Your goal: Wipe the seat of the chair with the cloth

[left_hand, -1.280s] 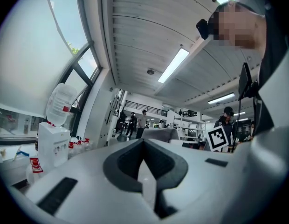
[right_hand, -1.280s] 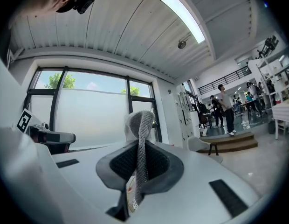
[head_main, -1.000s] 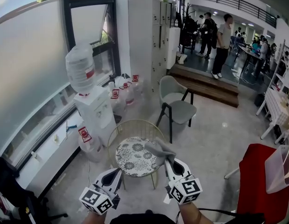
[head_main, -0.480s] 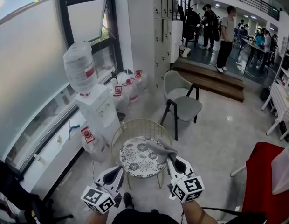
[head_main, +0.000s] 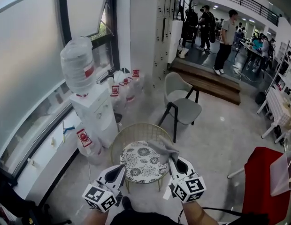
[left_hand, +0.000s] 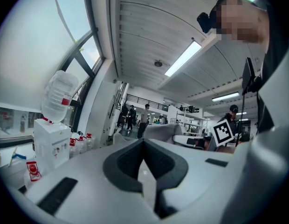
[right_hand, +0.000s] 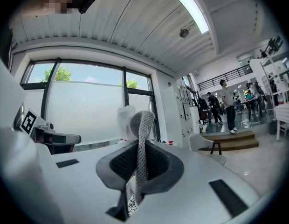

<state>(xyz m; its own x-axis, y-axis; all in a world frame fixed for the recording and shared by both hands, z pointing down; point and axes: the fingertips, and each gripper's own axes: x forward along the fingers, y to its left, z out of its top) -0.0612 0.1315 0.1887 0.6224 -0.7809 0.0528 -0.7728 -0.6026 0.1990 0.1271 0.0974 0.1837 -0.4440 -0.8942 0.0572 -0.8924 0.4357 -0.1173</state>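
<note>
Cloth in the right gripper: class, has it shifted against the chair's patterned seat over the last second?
No, not noticeably. The cloth held by the right gripper still hangs over the far right edge of the patterned seat.

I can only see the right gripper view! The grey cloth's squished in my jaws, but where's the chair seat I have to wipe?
Observer: Right beneath you. In the head view the round flower-patterned seat sits just ahead of both grippers. The cloth in your right hand-held gripper hangs over its far right edge.
Operator: Is it touching yet?
Observer: From above, the cloth overlaps the seat's rim near the gold wire back. I can't judge contact.
Operator: What's my other gripper doing?
Observer: The left hand-held gripper has its jaws together with nothing between them. It is by the seat's left edge.
</note>
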